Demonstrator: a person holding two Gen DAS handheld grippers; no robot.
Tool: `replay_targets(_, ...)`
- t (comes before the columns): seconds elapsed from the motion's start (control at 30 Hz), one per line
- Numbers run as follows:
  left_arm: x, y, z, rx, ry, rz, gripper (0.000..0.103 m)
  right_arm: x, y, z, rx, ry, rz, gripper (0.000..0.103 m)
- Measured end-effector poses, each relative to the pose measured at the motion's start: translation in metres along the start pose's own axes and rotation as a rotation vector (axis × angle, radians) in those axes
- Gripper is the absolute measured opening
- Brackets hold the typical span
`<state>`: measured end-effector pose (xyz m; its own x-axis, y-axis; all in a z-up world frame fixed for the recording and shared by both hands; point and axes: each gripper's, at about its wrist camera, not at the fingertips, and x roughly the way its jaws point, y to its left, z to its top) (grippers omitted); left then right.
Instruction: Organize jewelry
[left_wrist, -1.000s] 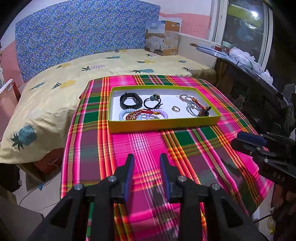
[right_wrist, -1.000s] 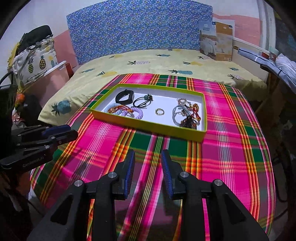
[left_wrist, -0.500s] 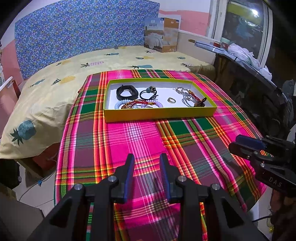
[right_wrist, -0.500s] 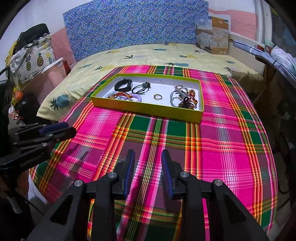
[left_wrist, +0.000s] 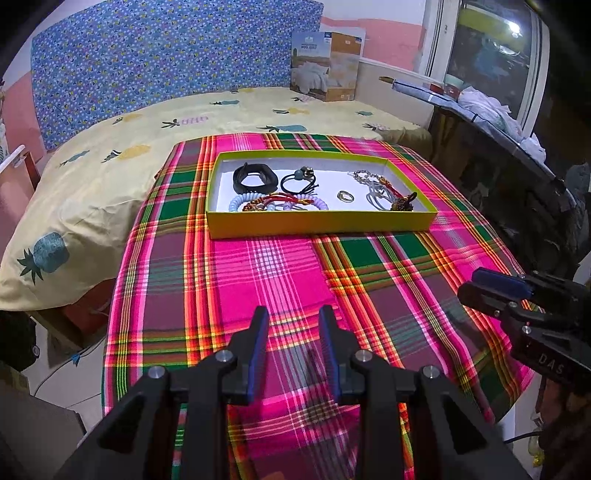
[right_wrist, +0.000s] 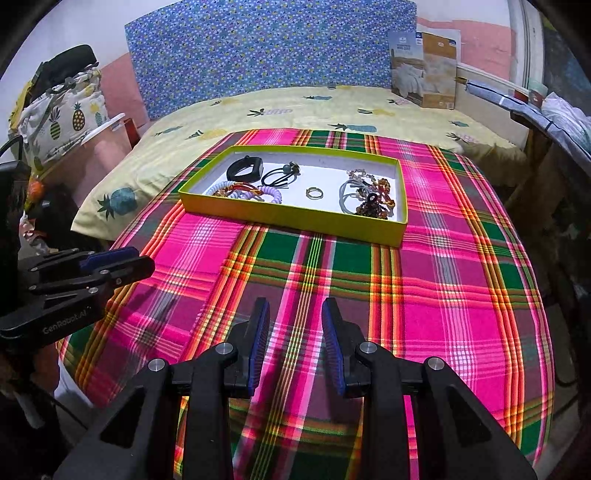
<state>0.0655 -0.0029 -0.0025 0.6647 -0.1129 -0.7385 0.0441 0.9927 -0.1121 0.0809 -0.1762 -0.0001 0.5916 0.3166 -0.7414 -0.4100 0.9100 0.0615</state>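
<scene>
A yellow-green tray (left_wrist: 321, 221) (right_wrist: 295, 218) sits on the plaid tablecloth at the far side. It holds a black band (left_wrist: 255, 177), a black hair tie (left_wrist: 297, 181), lilac coil bracelets (left_wrist: 317, 202), a gold ring (left_wrist: 345, 196) (right_wrist: 314, 192) and tangled necklaces (left_wrist: 388, 190) (right_wrist: 369, 195). My left gripper (left_wrist: 293, 321) is open and empty over the near cloth. My right gripper (right_wrist: 295, 314) is open and empty, also well short of the tray. Each gripper shows at the other view's edge.
The plaid-covered table (left_wrist: 280, 266) stands against a bed with a pineapple sheet (left_wrist: 110, 162). A quilt box (left_wrist: 325, 66) leans at the back. A dark cluttered shelf (left_wrist: 517, 147) runs along the right. A pineapple bag (right_wrist: 62, 110) sits at the left.
Both grippers have pulled back from the tray, then the left one moved slightly closer again. Both stay open and empty. The jewelry in the tray has not moved.
</scene>
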Motion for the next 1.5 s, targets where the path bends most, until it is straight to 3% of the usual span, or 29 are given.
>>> replay_targets(1.5, 0.0032, -0.0015, 0.0016, 0.012, 0.001, 0.026, 0.029, 0.0028, 0.0023, 0.0003, -0.005, 0.015, -0.001, 0.030)
